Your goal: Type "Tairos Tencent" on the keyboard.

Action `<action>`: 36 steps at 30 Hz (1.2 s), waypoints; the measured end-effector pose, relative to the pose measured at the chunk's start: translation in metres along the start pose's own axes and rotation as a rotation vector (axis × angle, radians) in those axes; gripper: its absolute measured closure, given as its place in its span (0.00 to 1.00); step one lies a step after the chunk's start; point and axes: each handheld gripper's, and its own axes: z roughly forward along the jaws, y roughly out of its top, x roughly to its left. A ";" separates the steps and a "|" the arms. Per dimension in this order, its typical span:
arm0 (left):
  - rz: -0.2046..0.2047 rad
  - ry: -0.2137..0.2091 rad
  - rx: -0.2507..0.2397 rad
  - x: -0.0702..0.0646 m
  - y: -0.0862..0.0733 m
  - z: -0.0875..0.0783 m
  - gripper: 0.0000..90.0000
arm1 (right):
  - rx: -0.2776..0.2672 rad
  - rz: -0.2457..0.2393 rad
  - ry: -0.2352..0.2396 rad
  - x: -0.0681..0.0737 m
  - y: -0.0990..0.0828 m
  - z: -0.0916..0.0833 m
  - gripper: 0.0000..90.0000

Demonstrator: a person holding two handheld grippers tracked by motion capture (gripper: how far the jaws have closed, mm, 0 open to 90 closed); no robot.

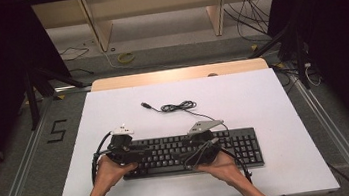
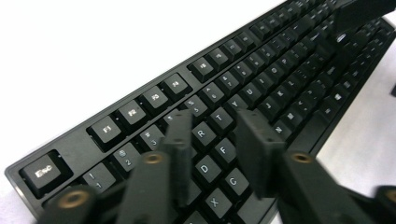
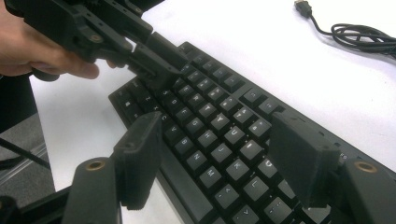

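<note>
A black keyboard lies near the front of the white board, with its keys facing up. Its coiled cable with a USB plug rests loose behind it. My left gripper hovers over the keyboard's left end. In the left gripper view its jaws stand apart over the letter keys, open with nothing between them. My right gripper is over the middle keys. In the right gripper view it stands wide open above the keys. There the left gripper shows farther off.
The white board leaves free room behind and on both sides of the keyboard. A wooden table edge runs along the back. Beyond it stand shelf legs and loose floor cables. A "5" mark is at the left.
</note>
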 end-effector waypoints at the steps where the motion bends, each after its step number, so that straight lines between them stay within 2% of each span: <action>1: 0.000 -0.005 -0.005 0.000 -0.001 -0.001 0.66 | -0.001 0.000 -0.001 0.000 0.000 0.000 0.40; 7: -0.011 -0.012 -0.045 -0.002 -0.003 -0.009 0.53 | 0.003 0.002 -0.003 -0.001 0.000 0.002 0.43; 13: -0.010 -0.022 -0.078 -0.003 -0.007 -0.014 0.44 | 0.009 -0.001 0.003 -0.001 0.000 0.005 0.48; 19: -0.019 -0.022 -0.106 -0.004 -0.010 -0.017 0.41 | 0.021 0.000 0.012 0.000 0.001 0.010 0.57; 36: -0.014 -0.029 -0.126 -0.005 -0.016 -0.021 0.36 | 0.075 -0.017 0.031 -0.001 0.003 0.026 0.83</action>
